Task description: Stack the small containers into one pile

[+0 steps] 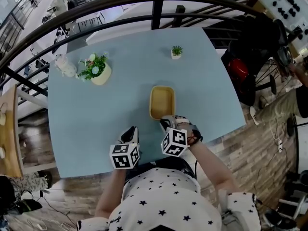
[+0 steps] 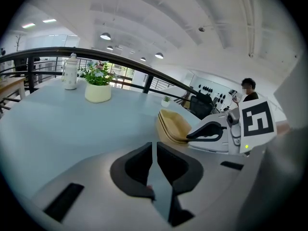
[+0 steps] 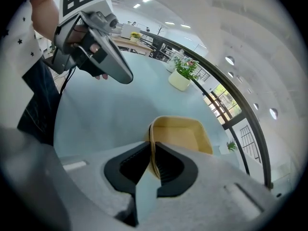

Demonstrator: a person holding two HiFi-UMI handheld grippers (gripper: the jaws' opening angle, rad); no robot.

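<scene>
Two grippers: each one was held in one hand of a person in a white shirt with dark stars, at the near edge of the table.
Left gripper (image 2: 154, 150): its jaws were brought narrow, with only a thin slit left between them, and nothing was held in them.
Place of left gripper: it was kept above the bare table top, near the person, to the left of the yellow containers and not touching them.
Right gripper (image 3: 152, 153): its jaws were closed on the near rim of the yellow containers (image 3: 180, 134), and the rim was seen pressed between the two pads.
Yellow containers: they were set one inside the other as one pile, and several rims were seen close together on the pile's side in the left gripper view. How many there were could not be counted.
Place of the pile: it was found on the light blue table (image 1: 91, 114), a little nearer to the person than the middle, just in front of the right gripper.
Flower pot (image 1: 100, 74): a cream pot with green leaves and small flowers was placed at the far left part of the table, well apart from the pile.
White bottle (image 1: 65, 66): it was stood upright just beside the flower pot, on its left side.
Small plant (image 1: 176, 52): a little green plant in a white pot was placed near the far edge of the table.
Railing (image 1: 154, 11): a dark curved railing was seen behind the far edge of the table.
</scene>
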